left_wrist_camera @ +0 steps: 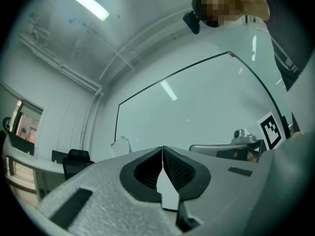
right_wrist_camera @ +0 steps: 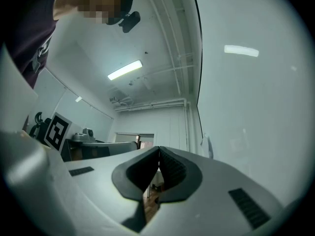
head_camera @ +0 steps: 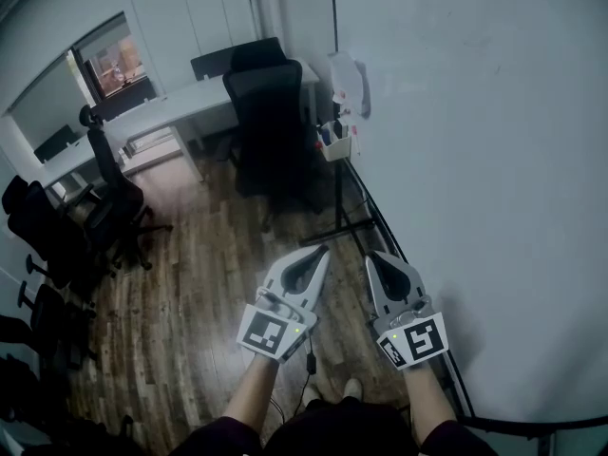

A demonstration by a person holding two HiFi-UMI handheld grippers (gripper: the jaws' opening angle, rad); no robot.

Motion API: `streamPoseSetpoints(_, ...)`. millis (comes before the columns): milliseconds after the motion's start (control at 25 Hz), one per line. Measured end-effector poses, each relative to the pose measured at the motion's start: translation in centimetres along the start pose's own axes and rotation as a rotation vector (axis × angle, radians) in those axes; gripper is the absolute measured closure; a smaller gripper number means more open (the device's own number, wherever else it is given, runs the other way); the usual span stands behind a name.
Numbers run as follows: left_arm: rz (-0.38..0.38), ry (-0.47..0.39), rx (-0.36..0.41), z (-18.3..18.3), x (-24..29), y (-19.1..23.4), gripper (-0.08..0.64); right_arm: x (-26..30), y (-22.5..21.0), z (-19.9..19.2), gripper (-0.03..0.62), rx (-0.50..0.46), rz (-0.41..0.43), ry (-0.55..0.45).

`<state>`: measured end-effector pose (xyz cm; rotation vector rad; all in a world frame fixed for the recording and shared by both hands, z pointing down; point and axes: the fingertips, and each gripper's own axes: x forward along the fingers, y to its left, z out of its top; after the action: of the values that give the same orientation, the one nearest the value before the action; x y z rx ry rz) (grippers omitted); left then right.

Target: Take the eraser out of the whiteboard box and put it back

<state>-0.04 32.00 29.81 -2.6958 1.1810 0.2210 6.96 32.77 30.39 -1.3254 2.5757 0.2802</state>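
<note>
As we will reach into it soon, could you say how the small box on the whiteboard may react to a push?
The whiteboard box looks small and open-topped, so probably light. It seems to hang at the whiteboard's edge, so a push might shift it. Its upright contents could tip.

black office chair [head_camera: 271, 122] pulled up to the far white desk [head_camera: 176, 103], more chairs [head_camera: 57, 236] along the left, wood floor [head_camera: 190, 293].

Grey tongs [head_camera: 323, 250], checkered marker cubes [head_camera: 274, 331], dark sleeves [head_camera: 217, 437]
</note>
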Motion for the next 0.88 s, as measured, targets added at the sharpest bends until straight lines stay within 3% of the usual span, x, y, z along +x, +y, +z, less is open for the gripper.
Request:
streamPoseSetpoints(400,0.022,0.039,-0.028,-2.0,2.9,-2.1,0.554,-2.6,-3.4,-1.6,0.589,0.045,0.008,0.038)
streamPoseSetpoints(880,0.065,0.066,-0.019,-4.1,4.2,2.2,0.554,0.7,-4.2,-4.6,0.589,0.075,0.049,0.067)
